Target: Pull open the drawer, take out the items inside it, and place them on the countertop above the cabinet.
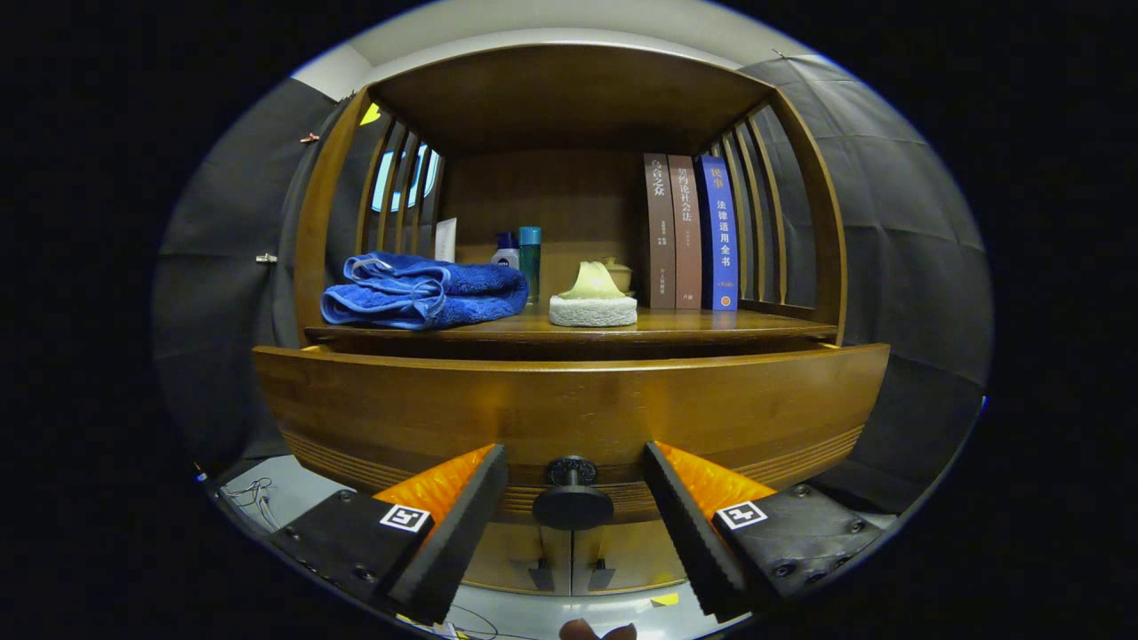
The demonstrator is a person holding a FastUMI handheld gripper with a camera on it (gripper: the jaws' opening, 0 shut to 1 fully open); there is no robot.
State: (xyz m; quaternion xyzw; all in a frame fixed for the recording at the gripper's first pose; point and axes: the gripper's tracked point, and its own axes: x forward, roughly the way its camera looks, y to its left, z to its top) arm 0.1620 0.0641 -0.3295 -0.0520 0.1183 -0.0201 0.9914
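- Dark metal, round and small, the drawer's knob (573, 502) sits midway between our two fingers, and neither finger touches it; our claw (573, 484) stands open, with a clear gap on either side of the knob.
- We hold the claw level and square to the drawer front (569, 404) because, as we judge it, the knob has to be pinched from both sides before a straight pull will work.
- The drawer front stands slightly forward of the cabinet: a dark slit shows between its top edge and the bench (676, 324) above, so we take it to be a little way out. Its inside is hidden from us, and we cannot say what items lie in it.
- On the bench rest a folded blue towel (425, 290), a pale sponge-like block (592, 308) with a yellowish piece on top, two small bottles (520, 253) behind the towel, and three upright books (692, 233) against the right-hand slats.
- Bare wood shows at the bench's front edge between the towel and the books; we judge that strip the likeliest landing place for whatever comes out of the drawer.
- We reckon the task is at its first step.
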